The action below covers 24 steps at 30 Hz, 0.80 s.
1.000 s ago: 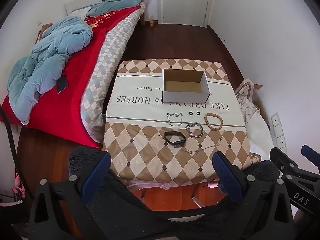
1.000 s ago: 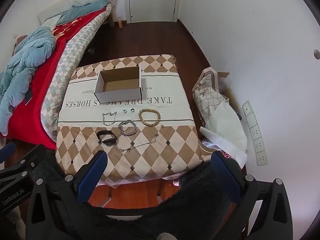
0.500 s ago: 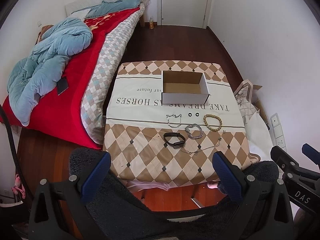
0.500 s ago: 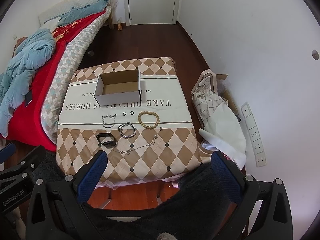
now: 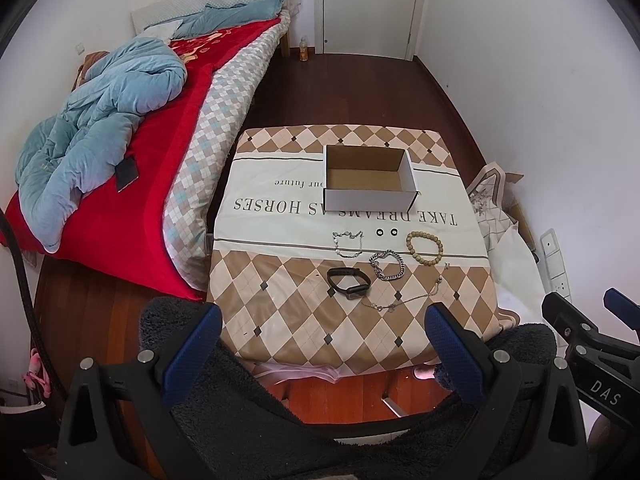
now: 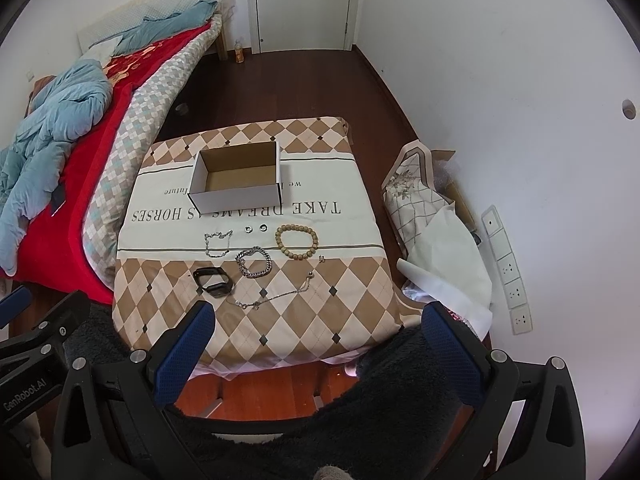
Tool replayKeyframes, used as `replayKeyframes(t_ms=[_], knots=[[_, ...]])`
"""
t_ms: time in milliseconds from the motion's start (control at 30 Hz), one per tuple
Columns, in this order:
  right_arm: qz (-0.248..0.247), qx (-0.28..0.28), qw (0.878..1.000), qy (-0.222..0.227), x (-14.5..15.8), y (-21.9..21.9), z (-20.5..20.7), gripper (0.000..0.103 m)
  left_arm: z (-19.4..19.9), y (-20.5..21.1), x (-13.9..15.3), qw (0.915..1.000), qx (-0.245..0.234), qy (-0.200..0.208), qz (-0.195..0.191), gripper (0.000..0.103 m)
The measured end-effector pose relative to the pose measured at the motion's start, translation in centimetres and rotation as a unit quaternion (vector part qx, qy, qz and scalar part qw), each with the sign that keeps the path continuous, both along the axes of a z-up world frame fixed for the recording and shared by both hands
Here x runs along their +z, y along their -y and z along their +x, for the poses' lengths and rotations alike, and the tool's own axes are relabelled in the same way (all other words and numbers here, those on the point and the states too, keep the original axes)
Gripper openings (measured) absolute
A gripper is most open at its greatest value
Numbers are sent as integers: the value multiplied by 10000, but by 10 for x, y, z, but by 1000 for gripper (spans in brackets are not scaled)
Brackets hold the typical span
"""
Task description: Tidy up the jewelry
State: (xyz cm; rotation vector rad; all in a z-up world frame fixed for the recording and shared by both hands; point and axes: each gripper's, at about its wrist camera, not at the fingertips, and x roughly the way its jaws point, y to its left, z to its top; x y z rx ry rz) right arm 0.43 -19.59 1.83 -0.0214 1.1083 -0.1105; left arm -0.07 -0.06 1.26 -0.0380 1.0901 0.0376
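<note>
An open, empty cardboard box (image 5: 369,179) (image 6: 237,178) stands on a table with a checked cloth (image 5: 280,320) (image 6: 320,320). In front of it lie a thin silver chain (image 5: 349,242) (image 6: 218,245), two small rings (image 5: 386,232) (image 6: 256,228), a wooden bead bracelet (image 5: 425,242) (image 6: 296,241), a chunky silver bracelet (image 5: 387,266) (image 6: 254,262), a black band (image 5: 348,281) (image 6: 213,281) and a long thin necklace (image 5: 408,298) (image 6: 276,294). My left gripper (image 5: 322,344) and right gripper (image 6: 318,338) are both open and empty, high above the table's near edge.
A bed with a red cover and blue quilt (image 5: 100,120) (image 6: 52,120) runs along the left. A white wall with sockets (image 6: 508,268) and a folded cloth bag (image 6: 428,208) are on the right. A closed door (image 5: 370,4) is at the back.
Both grippers have pulled back and up slightly, so the table looks a little smaller. Nothing on the table has moved.
</note>
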Motion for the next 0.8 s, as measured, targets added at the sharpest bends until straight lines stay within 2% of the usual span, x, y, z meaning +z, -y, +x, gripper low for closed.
replayKeyframes(t_ms=[800], knots=[[5,-3,10000,15,2,0,1,103,-1,-1,5,10000,18,33,-3,103]])
